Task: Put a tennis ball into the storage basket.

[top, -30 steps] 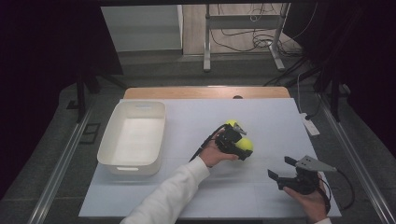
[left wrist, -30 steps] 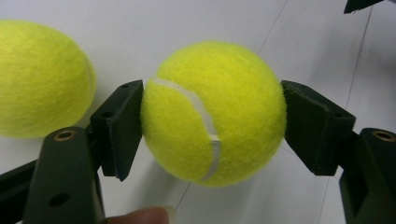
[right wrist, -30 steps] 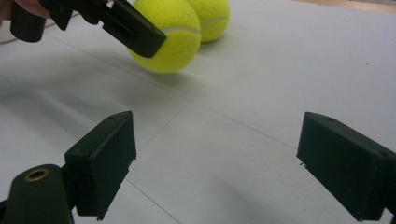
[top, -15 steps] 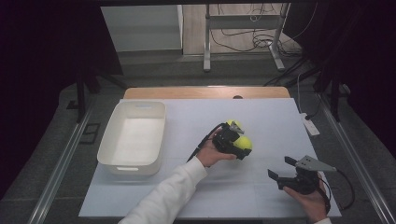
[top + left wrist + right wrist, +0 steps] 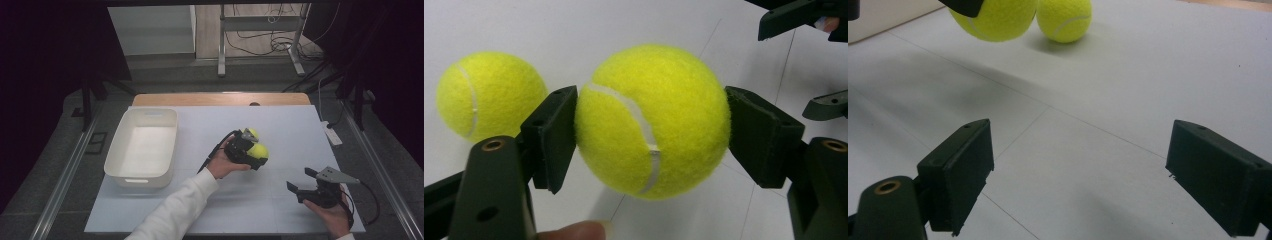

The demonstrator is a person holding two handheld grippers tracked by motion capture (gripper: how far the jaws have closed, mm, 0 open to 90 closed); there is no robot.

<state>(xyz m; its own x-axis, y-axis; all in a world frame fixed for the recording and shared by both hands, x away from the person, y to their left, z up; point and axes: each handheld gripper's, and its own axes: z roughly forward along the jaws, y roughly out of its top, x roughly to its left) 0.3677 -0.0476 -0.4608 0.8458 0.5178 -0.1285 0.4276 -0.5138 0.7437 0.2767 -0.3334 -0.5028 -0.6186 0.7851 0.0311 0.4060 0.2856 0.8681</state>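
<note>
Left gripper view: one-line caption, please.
Left claw shut on a tennis ball; second ball rests behind on the white table.

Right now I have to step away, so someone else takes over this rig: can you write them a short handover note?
Left gripper: shut on one tennis ball, held just above the white table.
Right gripper: open, nothing between its jaws, low over the table's right front.
Second tennis ball: resting on the table beside the held one.
White bin: at the table's left, no ball inside.
Done: first ball gripped.
Left, probably: carry it to the bin, then fetch the second ball.
</note>
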